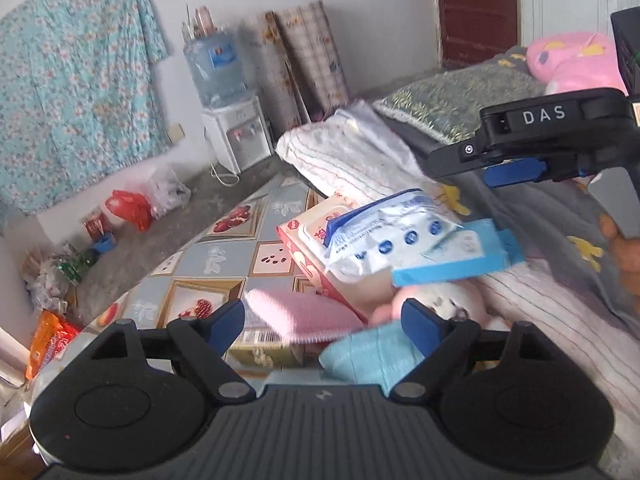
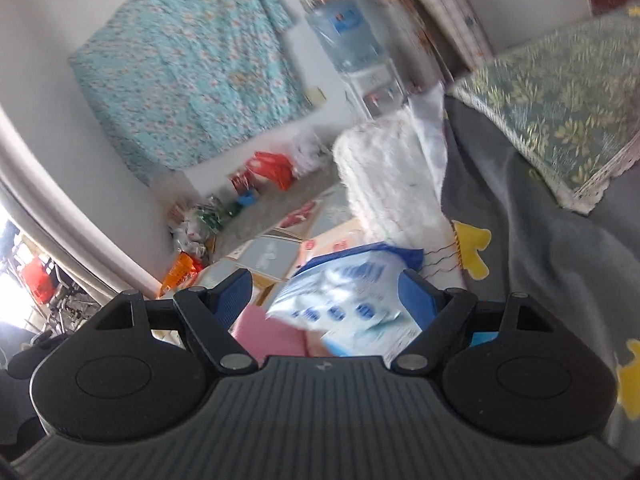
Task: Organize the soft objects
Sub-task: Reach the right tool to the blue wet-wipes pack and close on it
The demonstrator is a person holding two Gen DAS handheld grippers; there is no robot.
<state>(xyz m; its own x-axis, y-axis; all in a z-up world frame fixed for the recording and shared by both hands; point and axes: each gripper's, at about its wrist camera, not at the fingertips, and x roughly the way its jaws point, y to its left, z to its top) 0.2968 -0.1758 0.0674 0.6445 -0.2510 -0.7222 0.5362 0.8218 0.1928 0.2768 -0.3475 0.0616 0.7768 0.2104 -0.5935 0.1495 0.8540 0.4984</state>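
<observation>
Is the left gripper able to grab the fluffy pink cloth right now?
Probably yes. The left gripper is open, and the fluffy pink cloth lies just ahead between its fingers with nothing on top; only the light blue knitted cloth sits beside it.

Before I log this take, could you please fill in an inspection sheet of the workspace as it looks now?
Surface: patterned table top butted against a bed with a grey duck-print cover.
Job's things: pink cloth, teal cloth, white plush toy, piled at the table's bed-side edge.
Clutter: blue-and-white wipes pack lying on a pink-and-white wipes pack; light blue box.
Grippers: left gripper open, empty; right gripper open, nothing clamped.
Cables: white cord on the floor by the water dispenser.
Surroundings: floral sheet on the wall, green pillow, pink plush, bags on the floor.
</observation>
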